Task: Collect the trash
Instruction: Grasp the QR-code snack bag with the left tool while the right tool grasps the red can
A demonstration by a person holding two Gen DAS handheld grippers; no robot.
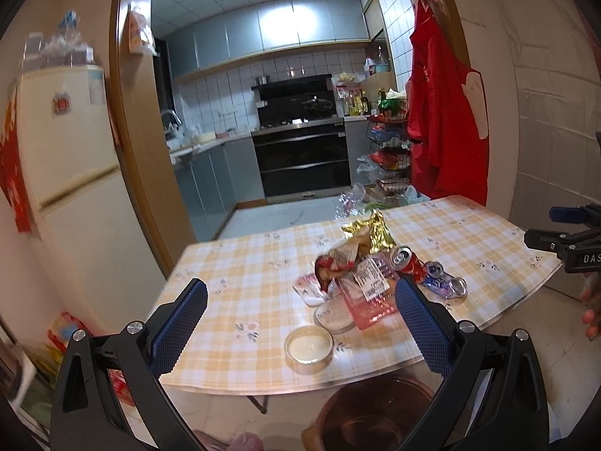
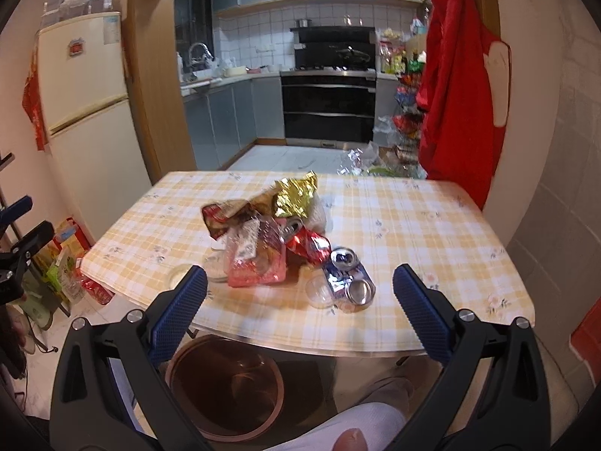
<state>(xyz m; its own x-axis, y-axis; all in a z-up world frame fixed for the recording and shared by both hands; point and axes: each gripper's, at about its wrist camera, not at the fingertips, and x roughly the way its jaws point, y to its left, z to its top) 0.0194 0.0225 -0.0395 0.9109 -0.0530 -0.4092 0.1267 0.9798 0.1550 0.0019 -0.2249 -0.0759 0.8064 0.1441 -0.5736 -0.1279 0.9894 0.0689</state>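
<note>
From the left wrist, my left tool (image 1: 300, 323) hangs wide open over the near edge of the desk (image 1: 240, 263) with nothing between its 2 blue pads. The trash sits in 1 heap near the middle of the checked cloth: a gold foil wrapper (image 1: 372, 231) at the back, a red snack bag (image 1: 338, 259) in front of it, a pink plastic box (image 1: 370, 297) with a white label, a crushed red can (image 1: 407, 261) and a crushed blue can (image 1: 443, 282) off to the right. Closest to me is a small round lid (image 1: 309, 344), just beside a clear cup (image 1: 334, 315). Below the desk edge I see the rim of a brown bin (image 1: 375, 413) on the floor. My right tool shows at the far right edge of this view, well apart from the heap.

From the right wrist, my right tool (image 2: 300, 300) is equally wide open and holds nothing. The blue can (image 2: 349, 278) lies nearest, almost centred between the pads, with the red can (image 2: 308, 242) and pink box (image 2: 259, 263) behind it. The bin (image 2: 225, 387) stands open under the near edge, beside my knee (image 2: 360, 424).

I judge nothing is collected yet; this is the approach. Next I should push the right tool forward over the blue can, close on its crushed body, then carry it back and down to the bin.
</note>
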